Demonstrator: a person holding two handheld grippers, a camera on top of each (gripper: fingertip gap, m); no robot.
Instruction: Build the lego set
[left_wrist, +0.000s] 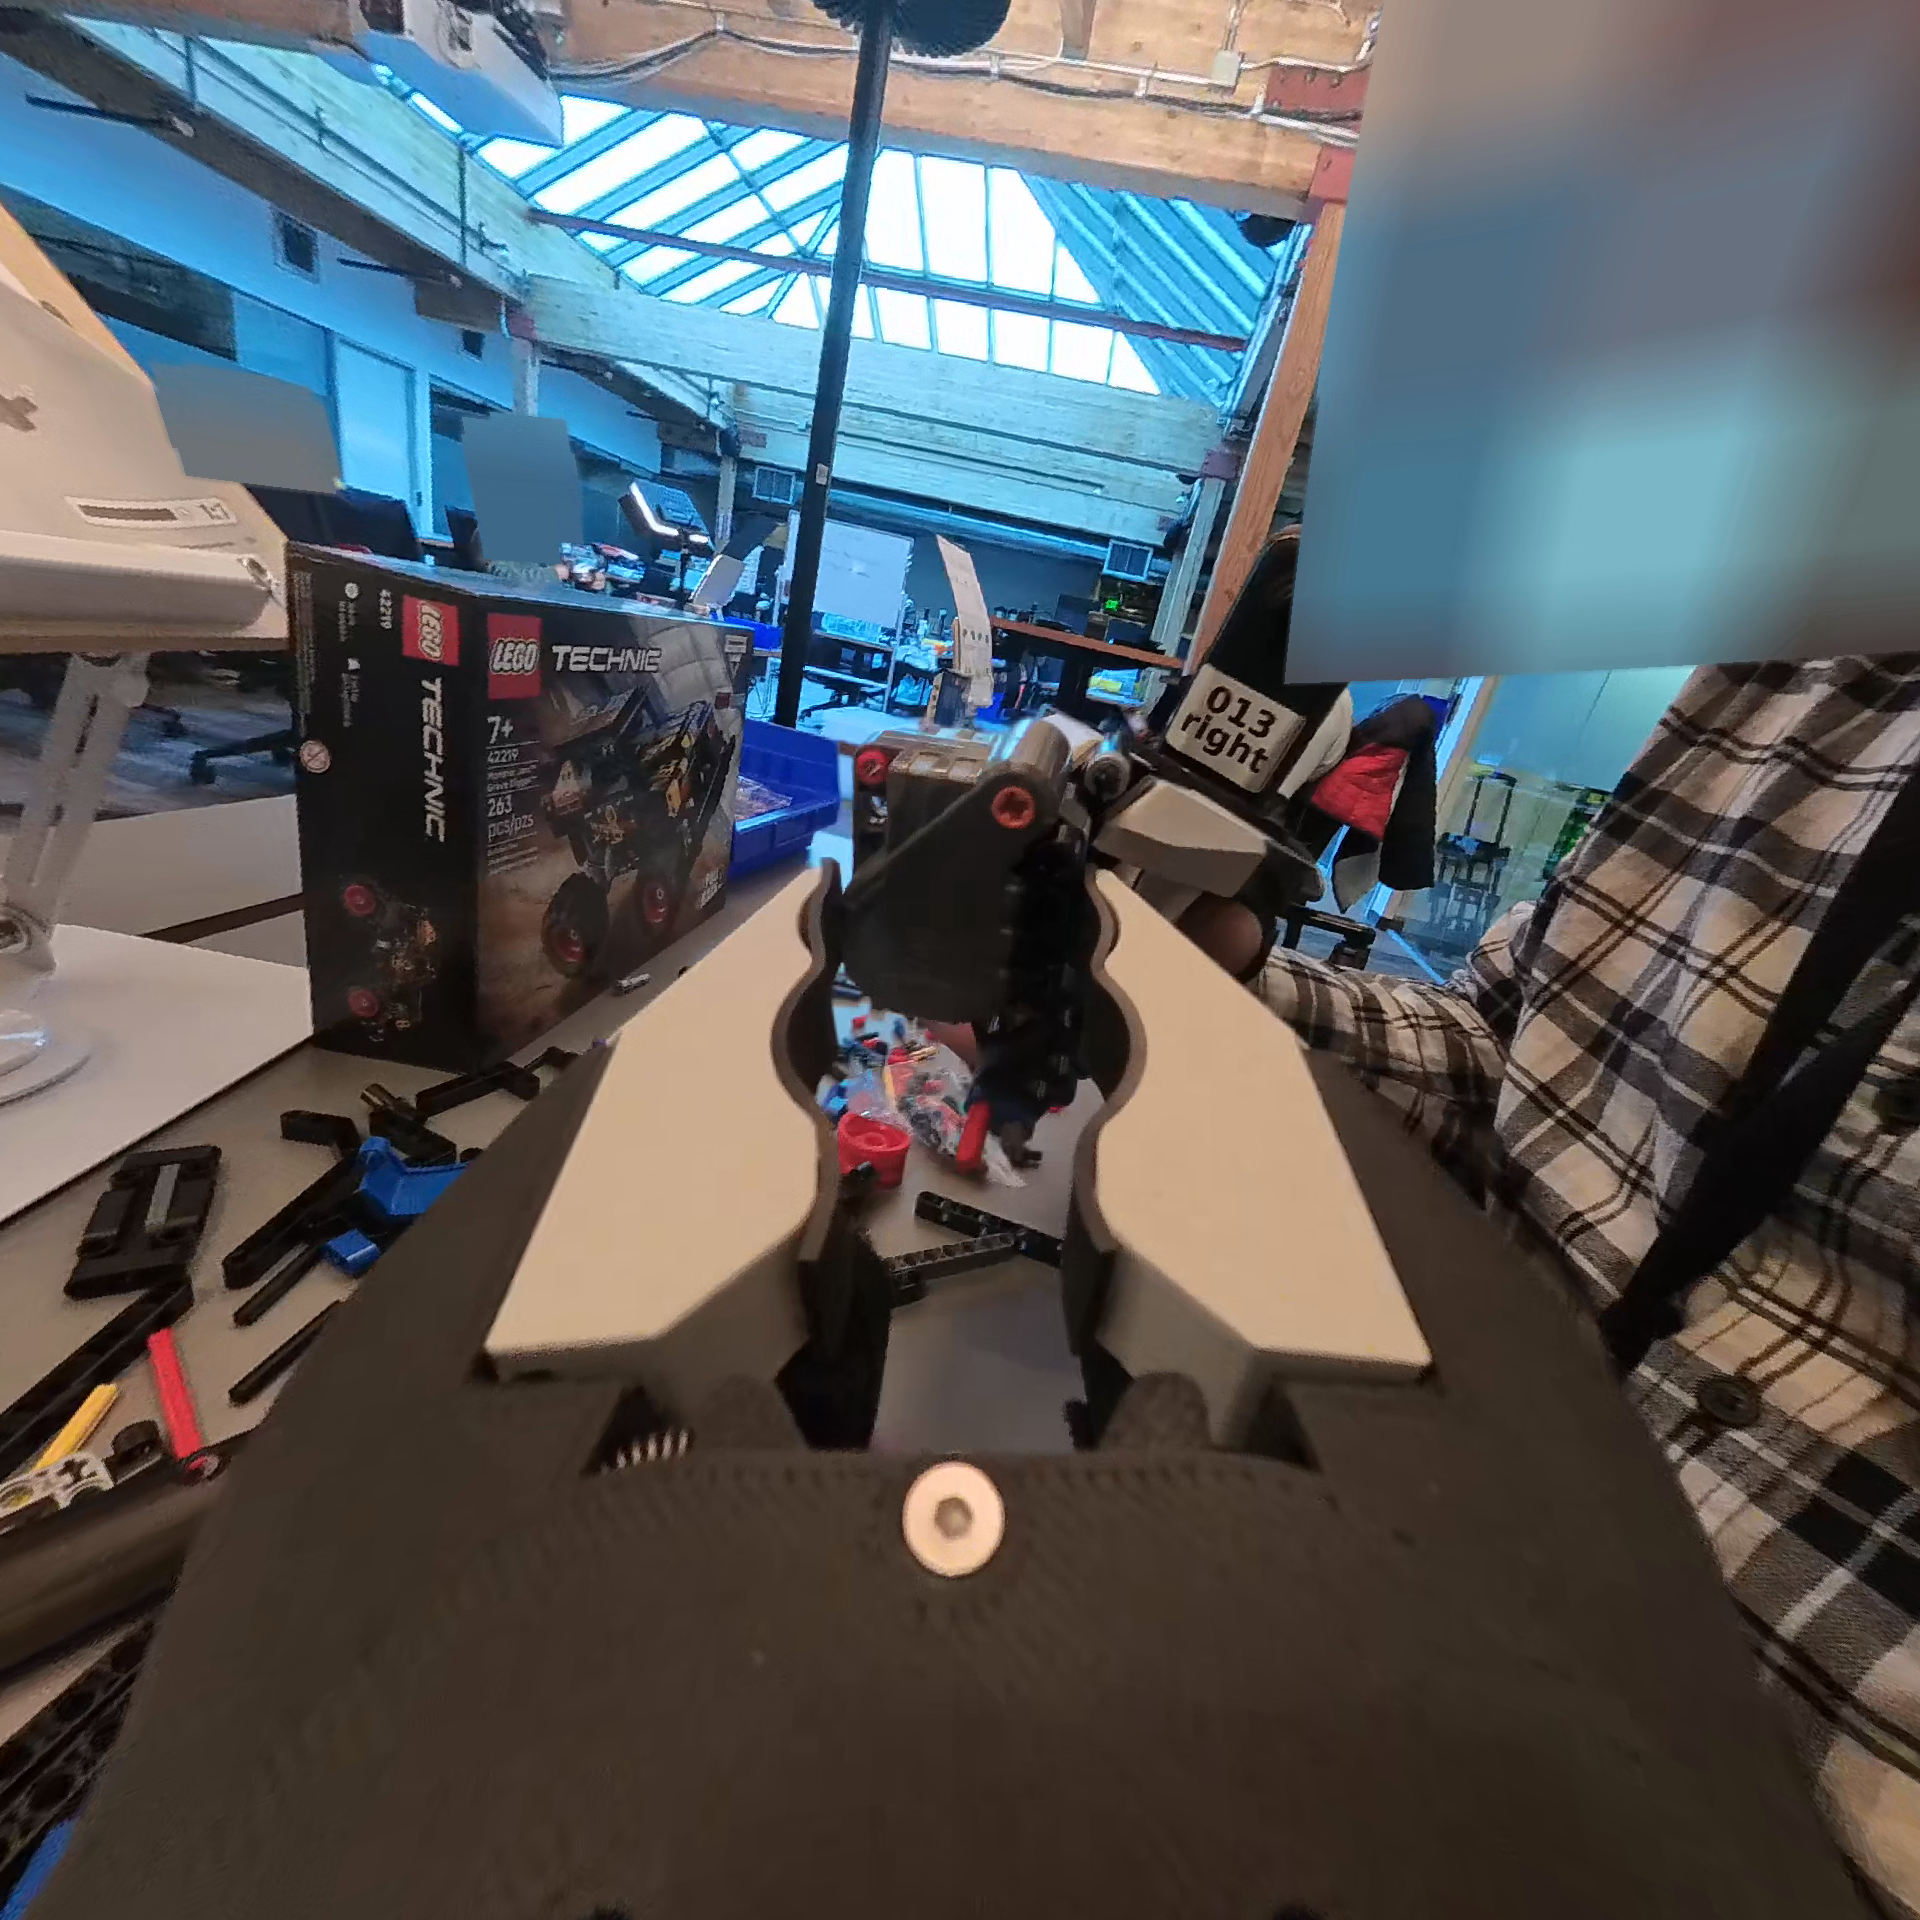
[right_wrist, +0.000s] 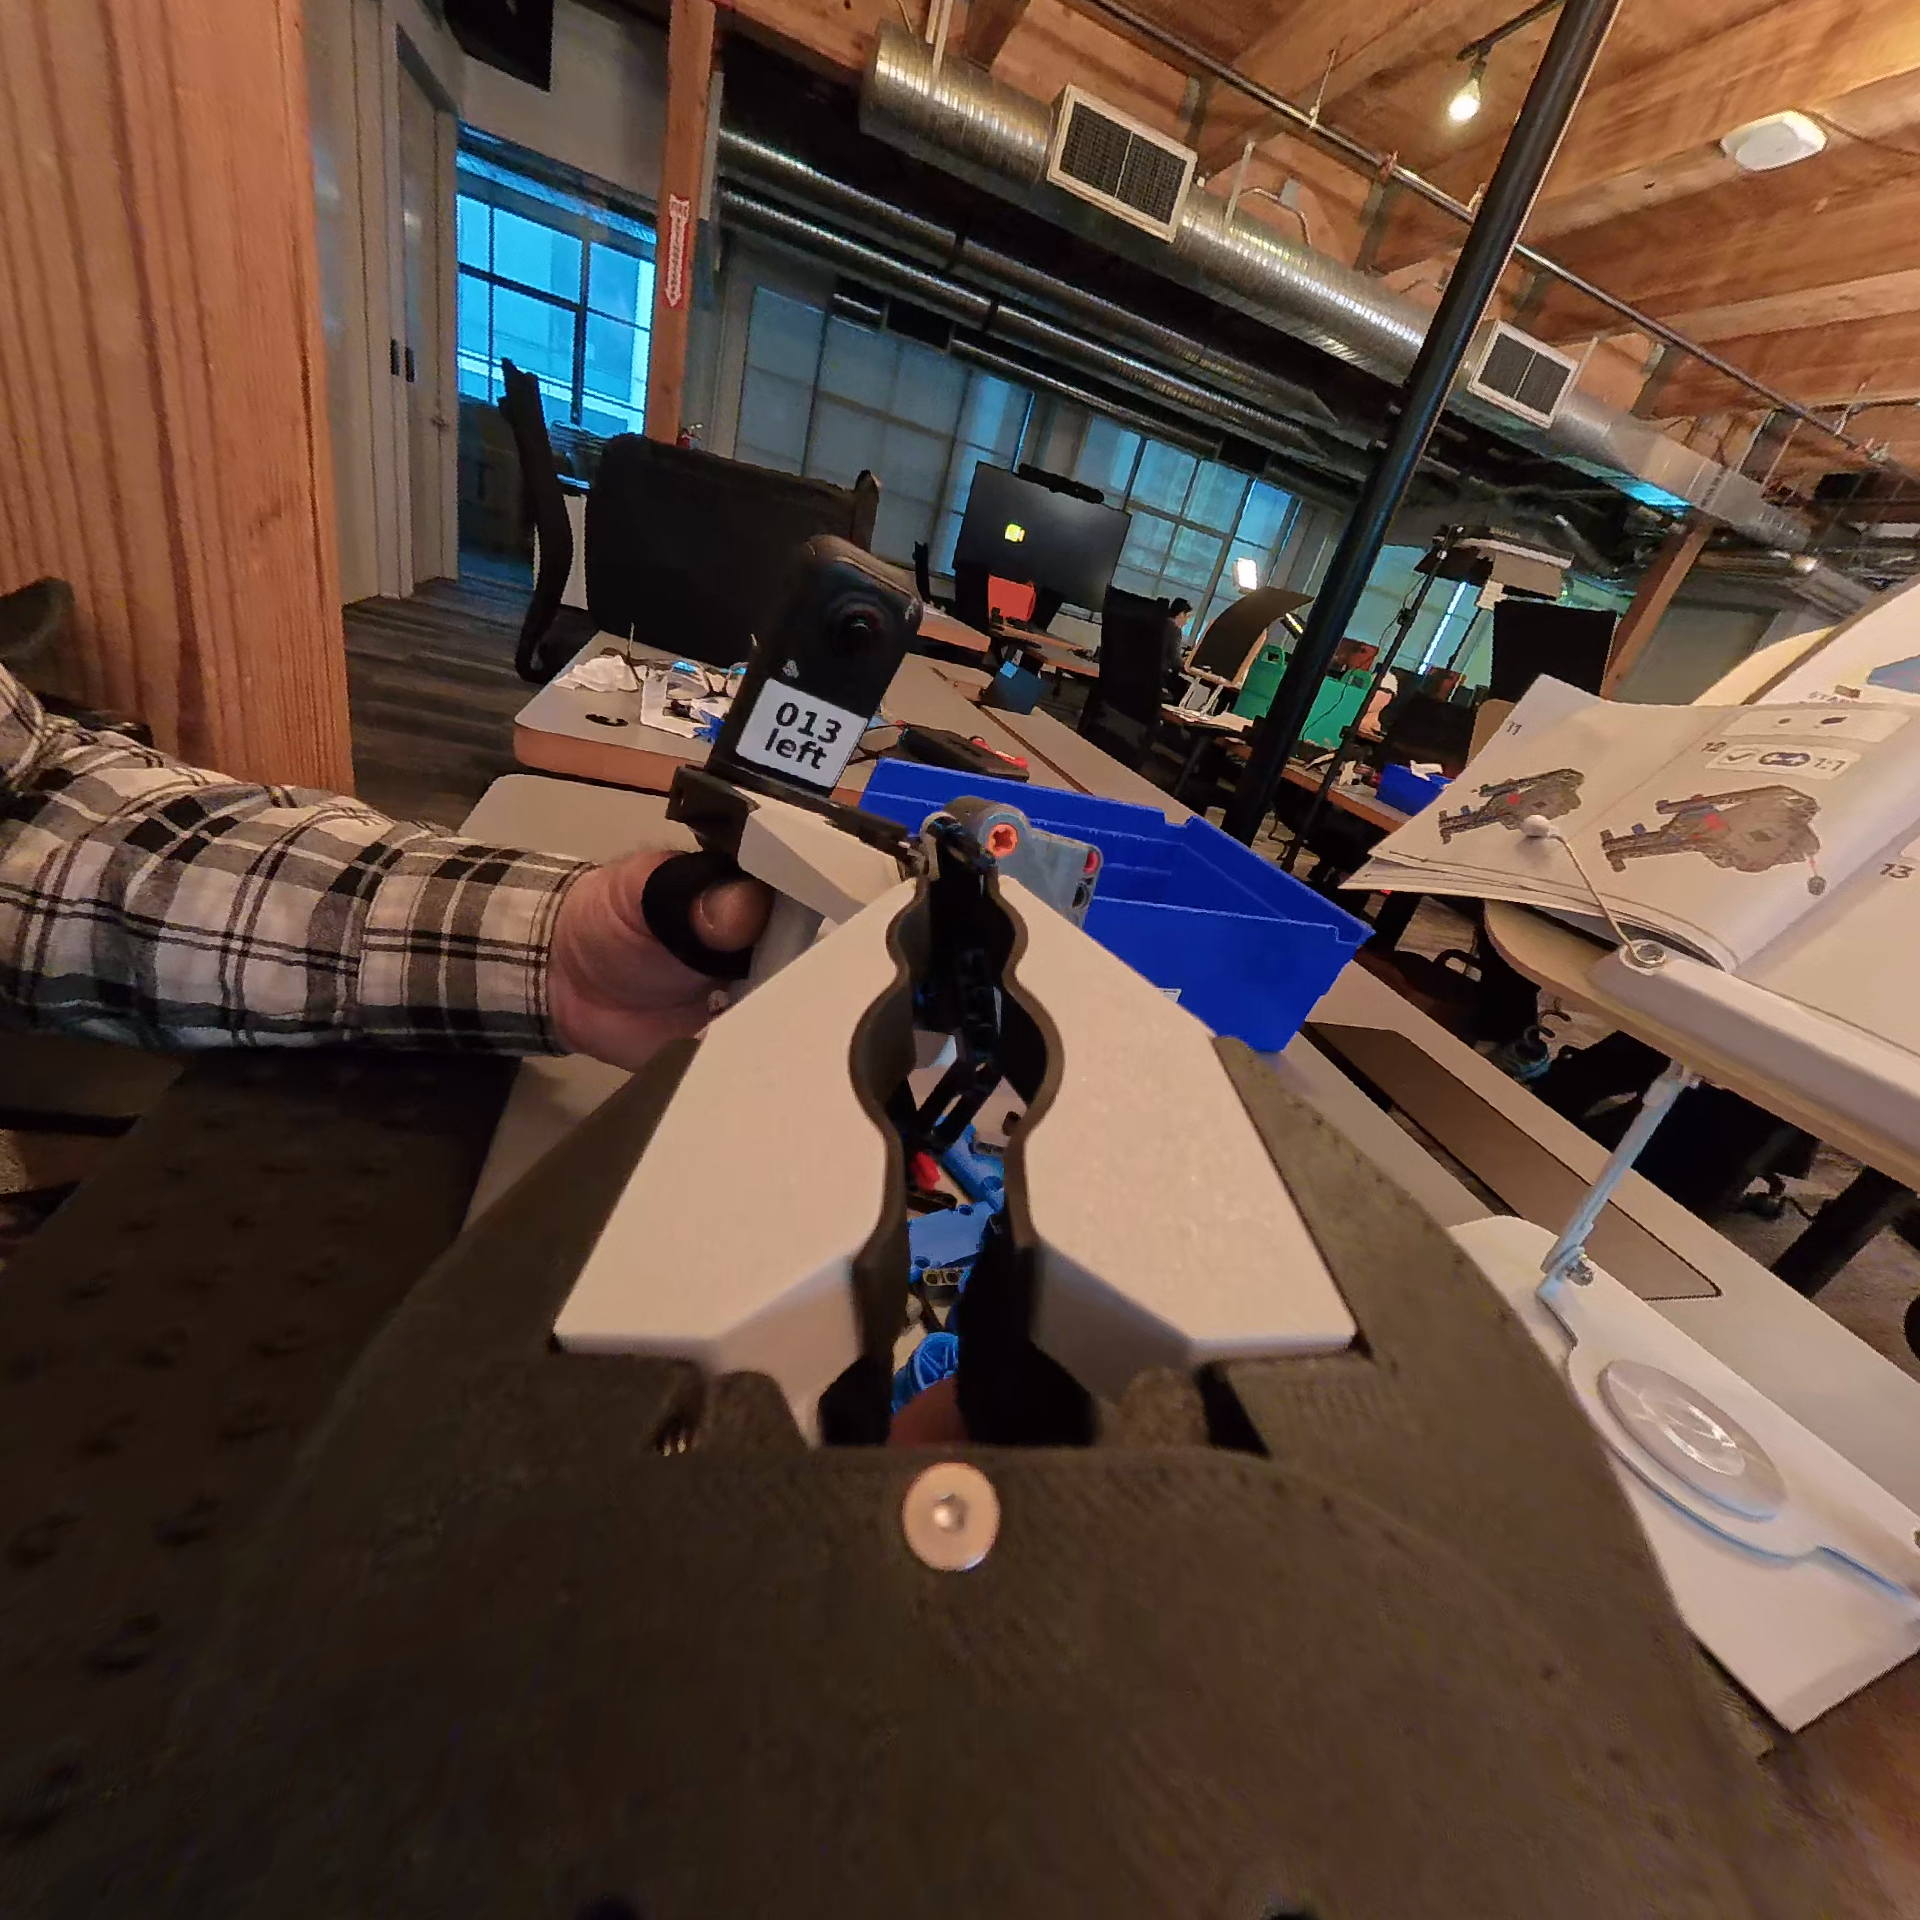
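Observation:
A part-built Lego assembly (left_wrist: 935, 894) of dark grey and black beams with a red pin is held up above the table. My left gripper (left_wrist: 961, 904) is shut on it, one finger on each side. My right gripper (right_wrist: 961, 914) is shut on a thin black beam of the same assembly (right_wrist: 1029, 847), whose grey block and orange pin stick out past the fingertips. The two grippers face each other: the right one shows in the left wrist view (left_wrist: 1174, 831), and the left one in the right wrist view (right_wrist: 831, 842).
The Lego box (left_wrist: 520, 810) stands at the left. A blue bin (right_wrist: 1143, 914) sits behind. Loose black, blue and red parts (left_wrist: 312, 1195) and a red hub (left_wrist: 873, 1143) lie on the table. An open instruction booklet (right_wrist: 1662, 810) rests on a white stand at the right. My two grippers' fingertips are within a few centimetres of each other.

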